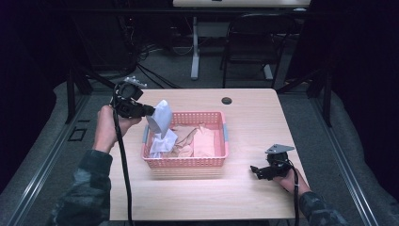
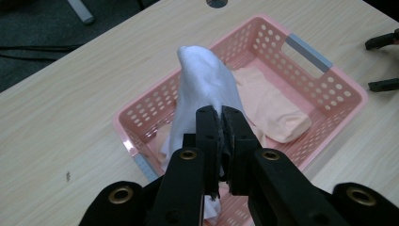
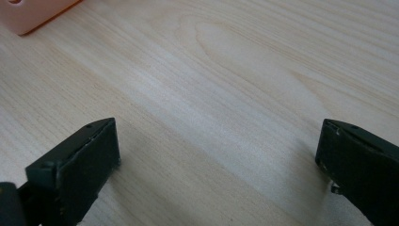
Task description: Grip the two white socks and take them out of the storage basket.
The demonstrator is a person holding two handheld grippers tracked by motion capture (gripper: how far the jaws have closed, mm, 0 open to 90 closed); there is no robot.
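- Progress: one white cloth (image 1: 159,123) is lifted partly clear of the pink basket (image 1: 188,161); the peach cloths (image 1: 203,141) remain inside.
- Left gripper (image 2: 220,115): jaws pinched tight on the white cloth, above the basket's left end.
- Right gripper (image 1: 254,170): jaws spread wide, empty, resting on the table (image 1: 254,117) right of the basket.

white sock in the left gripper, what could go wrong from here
The left gripper pinches only a small fold of the white sock, so it might slip free. Its lower end hangs among the peach cloths in the pink basket and could drag one out. The right gripper rests open on the table, too far to steady the basket.
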